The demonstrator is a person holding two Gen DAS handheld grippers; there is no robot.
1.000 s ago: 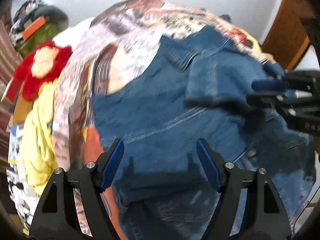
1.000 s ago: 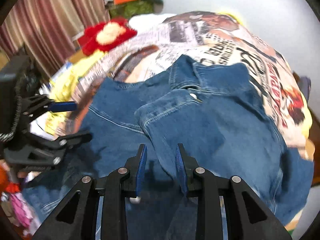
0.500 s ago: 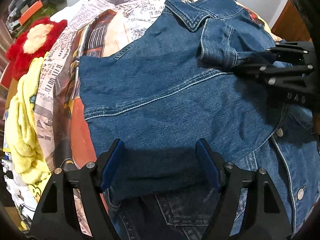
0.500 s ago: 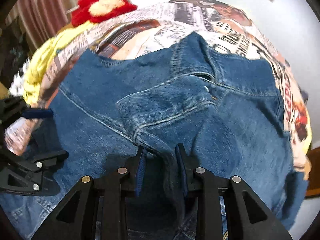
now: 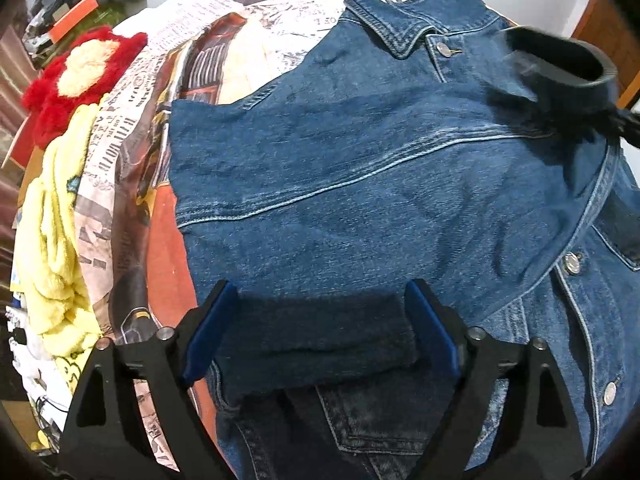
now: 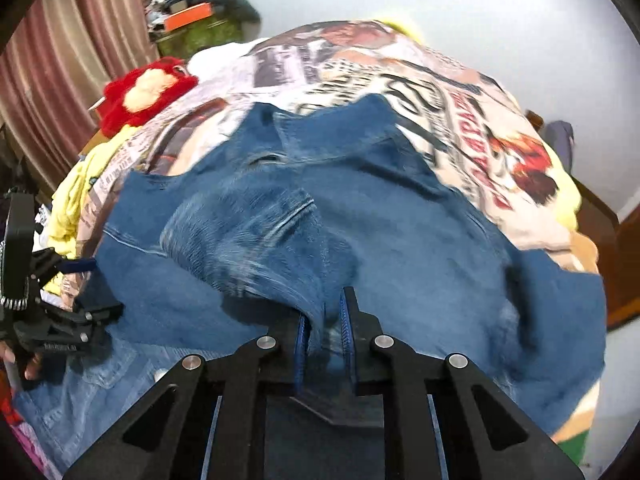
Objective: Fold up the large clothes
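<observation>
Left edge of the bed [image 5: 256, 40]: a red plush toy [image 5: 80, 76] up near the far corner, a yellow towel [image 5: 52, 248] bunched below it along the same edge. The printed bedspread [image 5: 120, 184], newsprint pattern, shows bare between these and the denim.

Denim jacket [image 5: 360, 184] lies spread over the middle of the bed, collar [image 5: 388, 28] toward the far edge, metal buttons down the placket on the right. One panel is folded over the body, its seam running across.

My left claw [image 5: 320, 340] stands wide over the jacket's near hem and its jaws are opening. A dark fold of denim sits between the blue pads [image 5: 208, 332], which do not press on it. Seen from my right wrist, that left claw [image 6: 80, 288] hangs at the jacket's left side, near the left edge of the bed.

My right claw [image 6: 324, 328] has its jaws narrow, pinched on a bunched fold of the jacket [image 6: 360, 240]; the cloth rises from the pads in a ridge. That view is blurred, so stitching detail is lost.

Beyond the far right corner, a wooden frame [image 6: 624, 264] against a pale wall [image 6: 480, 8].
</observation>
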